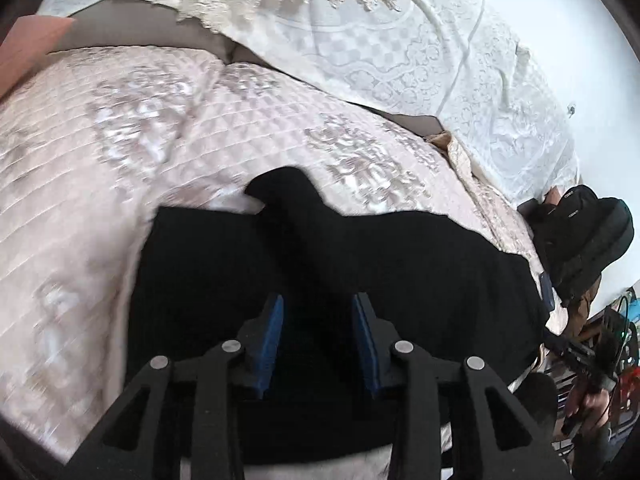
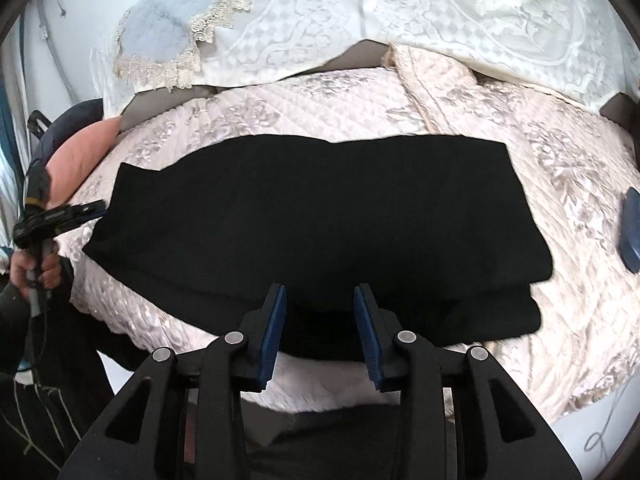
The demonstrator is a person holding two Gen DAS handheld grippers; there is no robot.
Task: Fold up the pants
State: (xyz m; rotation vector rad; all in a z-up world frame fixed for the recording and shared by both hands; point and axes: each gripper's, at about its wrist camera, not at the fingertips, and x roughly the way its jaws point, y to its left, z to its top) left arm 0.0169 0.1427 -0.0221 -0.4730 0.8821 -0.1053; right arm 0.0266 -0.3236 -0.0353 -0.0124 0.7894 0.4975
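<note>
- One bed (image 2: 560, 168) has a pale pink quilted cover, with white lace covers (image 2: 400, 12) behind.
- Black pants (image 2: 320, 216) lie folded flat on the quilt.
- Left tongs (image 1: 318, 300) and right tongs (image 2: 320, 292) stand half apart, holding nothing.

In the left wrist view the quilted bedspread (image 1: 80, 208) smears into motion blur along the left side, and the black pants (image 1: 400, 264) show no readable folds. In the right wrist view, a dark blue object (image 2: 632, 232) is cut off at the right edge.
</note>
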